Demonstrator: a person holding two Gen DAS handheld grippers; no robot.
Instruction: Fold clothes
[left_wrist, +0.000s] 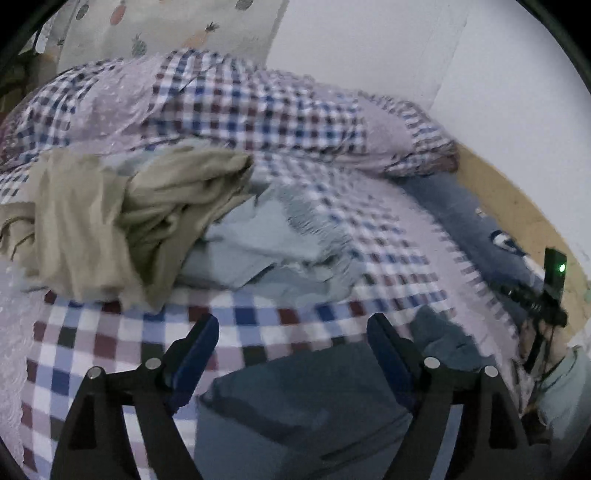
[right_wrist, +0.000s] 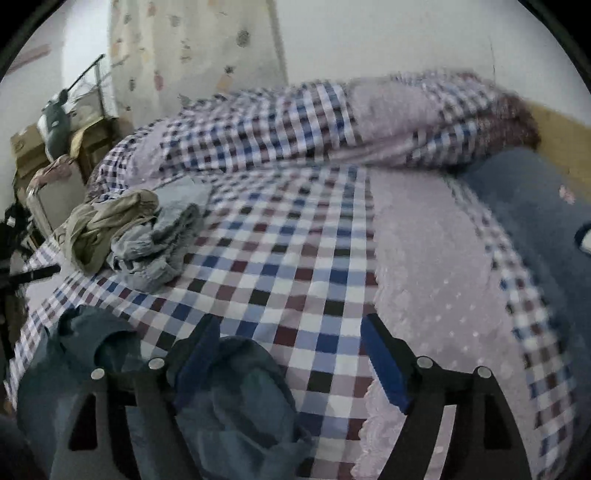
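On a bed covered by a checked quilt (left_wrist: 258, 325) in blue, maroon and white, the left wrist view looks forward between the two blue-padded fingers of the left gripper (left_wrist: 291, 347), whose jaws stand wide apart and hold nothing. Directly beneath and between them, from about 5 to 7 o'clock, lies a dark blue-grey garment (left_wrist: 306, 398) spread on the quilt. At 9 to 10 o'clock sits a crumpled khaki garment (left_wrist: 110, 221), touching and partly lying over a pale blue garment (left_wrist: 251, 243) near the centre. A rolled checked duvet (left_wrist: 240, 107) runs across the far side at 12 o'clock, with a pineapple-print curtain (left_wrist: 166, 26) behind it. At 3 o'clock a navy cushion (left_wrist: 465, 221) lies along the bed's edge, and a black device with a green light (left_wrist: 554, 284) shows near 4 o'clock. From the right wrist view, the right gripper (right_wrist: 291, 350) is likewise wide open and empty; its left finger (right_wrist: 199, 347) sits just over the bunched dark blue-grey garment (right_wrist: 229, 402), which fills 7 to 8 o'clock, though contact cannot be told. The khaki garment (right_wrist: 103, 221) and pale blue garment (right_wrist: 162, 243) lie together at 10 o'clock, well apart from the gripper. Lilac dotted fabric (right_wrist: 432, 266) covers 3 to 5 o'clock.
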